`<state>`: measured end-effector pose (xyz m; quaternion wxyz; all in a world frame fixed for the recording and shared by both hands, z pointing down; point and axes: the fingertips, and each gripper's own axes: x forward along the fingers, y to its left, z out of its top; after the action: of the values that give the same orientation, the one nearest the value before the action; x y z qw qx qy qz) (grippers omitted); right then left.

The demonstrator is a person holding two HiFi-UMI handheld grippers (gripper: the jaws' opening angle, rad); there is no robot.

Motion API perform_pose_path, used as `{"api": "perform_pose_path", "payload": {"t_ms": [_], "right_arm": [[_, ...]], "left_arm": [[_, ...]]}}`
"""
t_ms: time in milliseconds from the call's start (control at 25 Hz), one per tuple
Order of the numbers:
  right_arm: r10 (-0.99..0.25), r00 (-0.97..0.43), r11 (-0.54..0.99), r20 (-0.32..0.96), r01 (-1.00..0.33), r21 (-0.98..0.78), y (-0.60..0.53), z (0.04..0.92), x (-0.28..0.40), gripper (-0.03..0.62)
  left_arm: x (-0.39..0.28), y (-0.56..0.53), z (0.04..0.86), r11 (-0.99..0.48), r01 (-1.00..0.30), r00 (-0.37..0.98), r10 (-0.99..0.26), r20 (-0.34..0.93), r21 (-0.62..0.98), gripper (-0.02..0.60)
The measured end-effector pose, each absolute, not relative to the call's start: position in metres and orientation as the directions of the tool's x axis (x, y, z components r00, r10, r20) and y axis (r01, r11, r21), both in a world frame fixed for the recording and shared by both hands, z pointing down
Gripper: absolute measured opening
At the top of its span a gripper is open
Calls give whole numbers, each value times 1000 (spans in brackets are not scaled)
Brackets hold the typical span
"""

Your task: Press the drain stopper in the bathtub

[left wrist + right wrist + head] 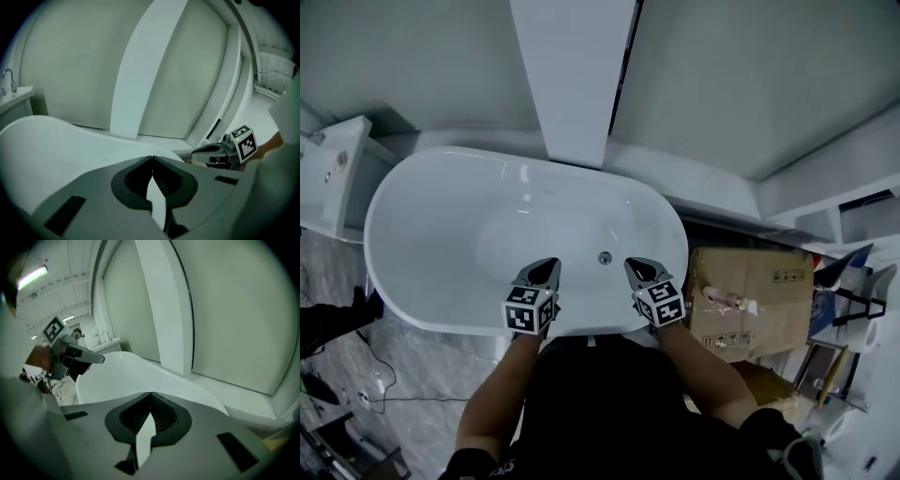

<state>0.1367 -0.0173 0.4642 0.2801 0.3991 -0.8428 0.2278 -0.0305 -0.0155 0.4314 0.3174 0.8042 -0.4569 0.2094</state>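
A white oval bathtub fills the middle of the head view. Its small round chrome drain stopper sits on the tub floor near the front wall. My left gripper hangs over the near rim, left of the stopper, jaws shut on nothing. My right gripper is level with it, right of the stopper, also shut and empty. The stopper lies between the two tips, below them. In the left gripper view the shut left gripper points over the tub rim; the stopper is hidden in both gripper views. The right gripper is seen shut too.
A white pillar stands against the wall behind the tub. A washbasin unit with a faucet is at the left. A cardboard box and a metal rack crowd the right. A cable lies on the floor.
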Motion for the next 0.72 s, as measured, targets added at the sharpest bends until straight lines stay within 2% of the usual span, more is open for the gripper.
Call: {"api": "perform_pose_path", "payload": {"t_ms": [240, 720], "right_arm": [[-621, -567, 557, 541, -805, -205, -27, 395, 138, 14], [-689, -607, 592, 396, -786, -176, -33, 303, 130, 14]], "left_arm": [[-20, -9, 372, -418, -857, 514, -640, 571, 302, 15], [-42, -27, 289, -409, -882, 470, -748, 468, 232, 14]]}}
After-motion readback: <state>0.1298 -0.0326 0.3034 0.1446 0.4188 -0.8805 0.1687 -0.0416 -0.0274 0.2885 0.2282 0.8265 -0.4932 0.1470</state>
